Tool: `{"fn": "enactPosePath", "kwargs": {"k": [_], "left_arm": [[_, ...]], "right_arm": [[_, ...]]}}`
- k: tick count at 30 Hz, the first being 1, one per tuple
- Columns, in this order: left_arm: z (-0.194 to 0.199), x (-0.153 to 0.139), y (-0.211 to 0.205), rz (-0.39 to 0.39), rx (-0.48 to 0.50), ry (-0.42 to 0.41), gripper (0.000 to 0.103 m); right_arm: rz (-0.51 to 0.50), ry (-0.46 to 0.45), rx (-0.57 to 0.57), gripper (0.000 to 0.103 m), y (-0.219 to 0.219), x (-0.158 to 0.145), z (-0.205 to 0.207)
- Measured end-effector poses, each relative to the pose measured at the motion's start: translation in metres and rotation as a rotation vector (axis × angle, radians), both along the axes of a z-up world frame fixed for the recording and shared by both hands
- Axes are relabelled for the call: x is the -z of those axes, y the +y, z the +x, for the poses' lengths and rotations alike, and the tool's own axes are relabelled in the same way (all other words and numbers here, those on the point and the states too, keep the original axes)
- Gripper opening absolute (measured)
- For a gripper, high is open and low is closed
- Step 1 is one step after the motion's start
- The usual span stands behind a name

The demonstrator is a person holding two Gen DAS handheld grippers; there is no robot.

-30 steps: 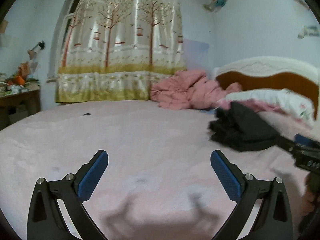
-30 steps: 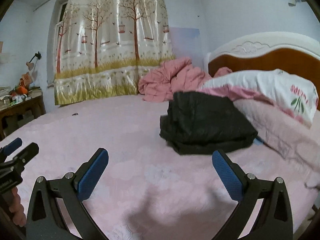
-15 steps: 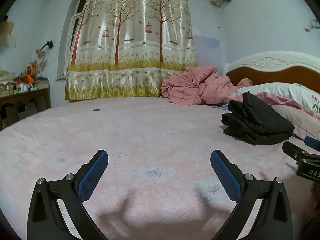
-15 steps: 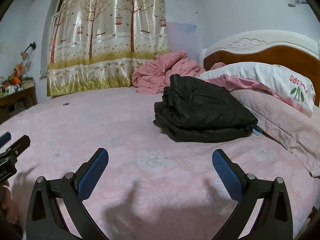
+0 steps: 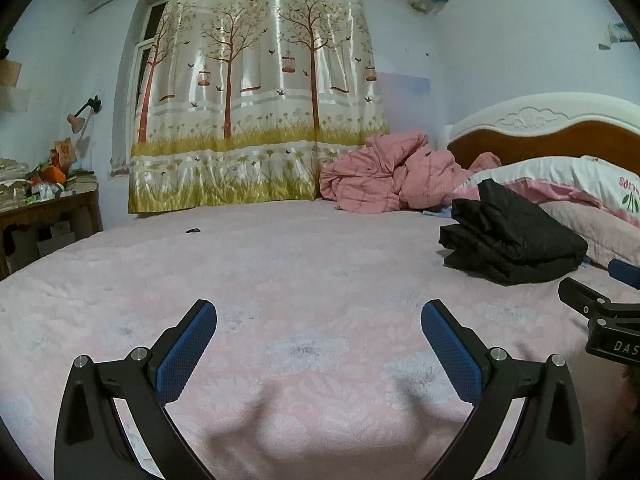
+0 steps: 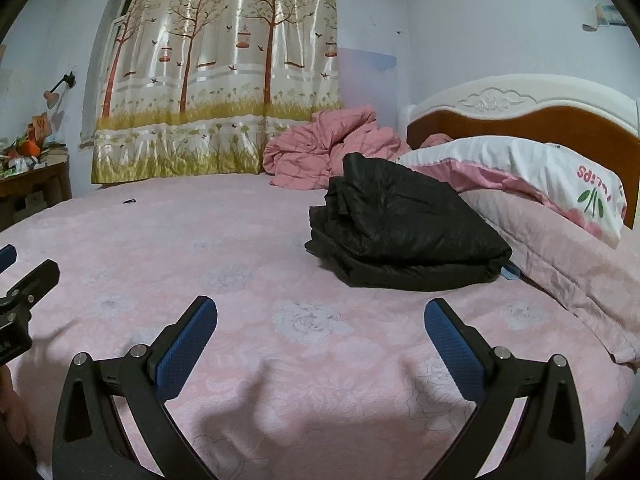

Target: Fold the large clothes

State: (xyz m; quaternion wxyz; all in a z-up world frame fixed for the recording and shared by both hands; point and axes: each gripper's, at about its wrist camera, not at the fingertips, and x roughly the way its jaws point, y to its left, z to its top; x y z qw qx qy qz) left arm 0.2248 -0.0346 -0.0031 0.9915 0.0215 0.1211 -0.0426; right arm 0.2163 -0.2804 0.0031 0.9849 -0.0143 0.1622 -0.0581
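A black padded garment [image 5: 512, 236] lies folded in a thick stack on the pink bedspread [image 5: 280, 280], next to the pillows. It also shows in the right wrist view [image 6: 400, 236], ahead and slightly right. My left gripper [image 5: 319, 316] is open and empty, low over the bedspread, well left of the garment. My right gripper [image 6: 320, 316] is open and empty, a short way in front of the garment. Each gripper's body shows at the edge of the other's view.
A crumpled pink quilt [image 5: 384, 176] lies at the far end by the tree-print curtain [image 5: 256, 92]. Pillows [image 6: 532, 184] lean on the wooden headboard [image 6: 520, 120] at right. A cluttered desk [image 5: 44, 204] stands left of the bed. A small dark item [image 5: 193, 231] lies on the bedspread.
Both grippers have pulled back from the folded black garment and levelled out; the garment stays in place on the bed. Both remain open and empty.
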Motion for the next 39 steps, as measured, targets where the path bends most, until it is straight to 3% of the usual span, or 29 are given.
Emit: {"fn": "enactPosePath", "kwargs": {"k": [39], "left_arm": [[0.0093, 0.0056, -0.0008, 0.013, 0.003, 0.047, 0.103]], "right_arm": [[-0.013, 0.004, -0.011, 0.103, 0.0047, -0.0021, 0.0001]]}}
